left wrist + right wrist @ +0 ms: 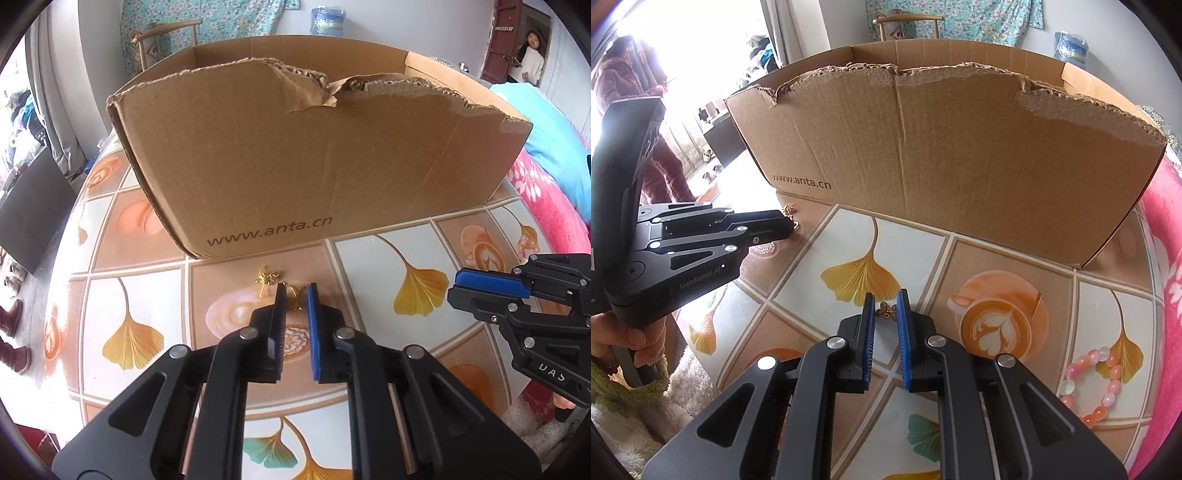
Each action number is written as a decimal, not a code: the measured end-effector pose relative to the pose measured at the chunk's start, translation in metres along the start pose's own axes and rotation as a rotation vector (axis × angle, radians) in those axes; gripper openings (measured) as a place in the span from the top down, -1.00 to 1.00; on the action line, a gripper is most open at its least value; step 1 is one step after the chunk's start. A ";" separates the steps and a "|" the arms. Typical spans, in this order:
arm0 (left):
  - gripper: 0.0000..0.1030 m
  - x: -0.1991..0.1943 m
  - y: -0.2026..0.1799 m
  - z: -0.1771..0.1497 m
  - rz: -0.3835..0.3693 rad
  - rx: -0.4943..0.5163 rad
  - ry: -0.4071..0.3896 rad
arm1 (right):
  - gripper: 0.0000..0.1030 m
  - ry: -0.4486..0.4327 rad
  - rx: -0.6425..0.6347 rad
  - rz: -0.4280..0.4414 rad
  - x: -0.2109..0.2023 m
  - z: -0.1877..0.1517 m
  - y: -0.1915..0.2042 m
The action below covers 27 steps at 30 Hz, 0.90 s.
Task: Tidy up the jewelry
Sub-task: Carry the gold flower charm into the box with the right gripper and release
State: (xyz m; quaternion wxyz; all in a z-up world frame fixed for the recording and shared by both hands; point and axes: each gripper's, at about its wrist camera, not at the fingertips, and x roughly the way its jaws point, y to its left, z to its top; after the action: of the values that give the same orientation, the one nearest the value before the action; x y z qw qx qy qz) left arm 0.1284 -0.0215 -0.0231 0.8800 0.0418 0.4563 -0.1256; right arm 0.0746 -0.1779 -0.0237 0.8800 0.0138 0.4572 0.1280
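Note:
A gold ring-like piece lies on the patterned tablecloth between the tips of my left gripper, whose jaws stand a little apart around it. A gold leaf-shaped brooch lies just left of it. My right gripper has its jaws slightly apart around a small bronze butterfly charm on the cloth. A pink and white bead bracelet lies at the right. A torn cardboard box stands behind both grippers; it also shows in the right wrist view.
The right gripper shows at the right of the left wrist view. The left gripper shows at the left of the right wrist view. A pink blanket lies at the table's right edge.

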 end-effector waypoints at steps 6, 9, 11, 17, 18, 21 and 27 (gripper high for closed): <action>0.81 -0.007 0.007 -0.010 -0.031 -0.014 -0.011 | 0.76 0.004 0.009 0.006 0.001 0.001 -0.004; 0.81 -0.011 0.010 -0.017 -0.052 -0.028 -0.014 | 0.77 0.005 0.015 0.005 0.000 0.002 -0.006; 0.81 -0.017 0.013 -0.023 -0.060 -0.030 -0.018 | 0.77 0.004 0.025 0.004 0.000 0.001 -0.009; 0.81 -0.037 0.016 -0.029 -0.082 -0.037 -0.054 | 0.77 0.001 0.064 0.024 -0.004 0.001 -0.019; 0.81 -0.038 0.016 -0.028 -0.084 -0.038 -0.055 | 0.77 -0.003 0.068 0.028 -0.005 0.002 -0.022; 0.81 -0.046 0.017 -0.028 -0.091 -0.045 -0.065 | 0.77 -0.020 0.075 0.037 -0.012 0.004 -0.024; 0.81 -0.073 0.016 -0.021 -0.084 -0.035 -0.119 | 0.77 -0.076 0.074 0.073 -0.041 0.008 -0.026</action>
State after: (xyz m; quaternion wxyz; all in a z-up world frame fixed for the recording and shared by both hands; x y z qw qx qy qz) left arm 0.0757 0.0115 0.0233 0.9001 -0.0002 0.4066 -0.1569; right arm 0.0641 -0.2122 0.0096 0.8903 0.0680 0.4272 0.1425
